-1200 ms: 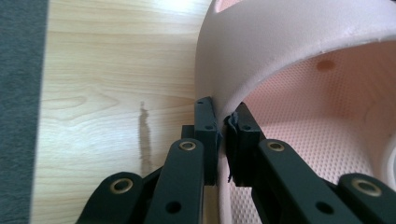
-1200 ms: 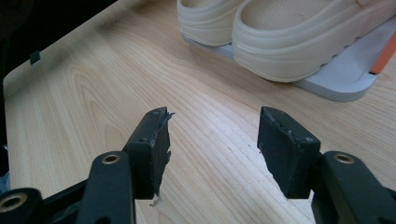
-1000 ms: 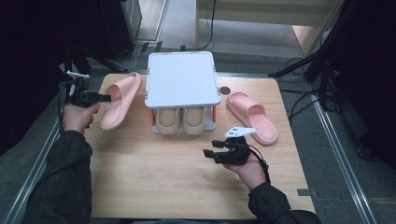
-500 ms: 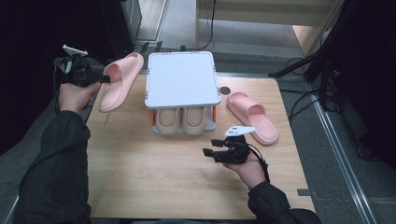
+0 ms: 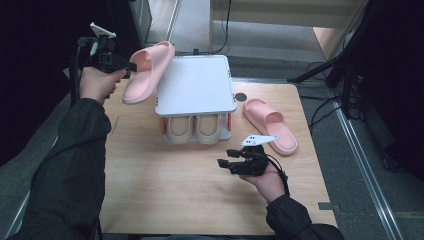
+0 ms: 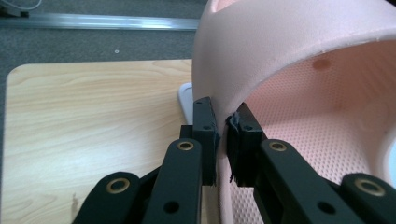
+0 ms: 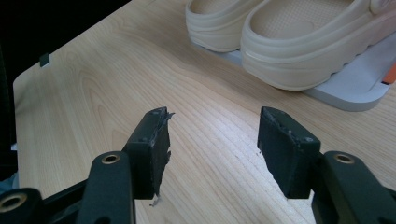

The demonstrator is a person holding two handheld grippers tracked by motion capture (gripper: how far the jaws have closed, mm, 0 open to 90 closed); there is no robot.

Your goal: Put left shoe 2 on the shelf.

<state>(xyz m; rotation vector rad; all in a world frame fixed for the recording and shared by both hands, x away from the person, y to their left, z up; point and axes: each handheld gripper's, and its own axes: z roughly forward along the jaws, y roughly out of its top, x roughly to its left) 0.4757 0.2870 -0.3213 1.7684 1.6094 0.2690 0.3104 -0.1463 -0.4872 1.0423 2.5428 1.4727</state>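
Note:
My left gripper (image 5: 131, 65) holds a pink slipper (image 5: 147, 70) in the air over the table's far left corner, beside a white shoe rack (image 5: 196, 82). In the left gripper view its jaws (image 6: 223, 116) pinch the edge of the slipper's strap (image 6: 299, 70); they have just been opening slightly, with the strap still between the pads. The matching pink slipper (image 5: 270, 124) lies on the table right of the rack. My right gripper (image 5: 225, 157) rests open in front of the rack, with nothing between its fingers (image 7: 212, 135).
A pair of beige slippers (image 5: 192, 129) sits on the rack's lower shelf (image 7: 345, 95), under its white top. The wooden table (image 5: 175, 190) has bare room in front. A dark round hole (image 5: 240, 96) marks the tabletop behind the right slipper.
My left gripper has lifted the pink slipper off the table and carried it up and away toward the far left corner. The right gripper has stayed put.

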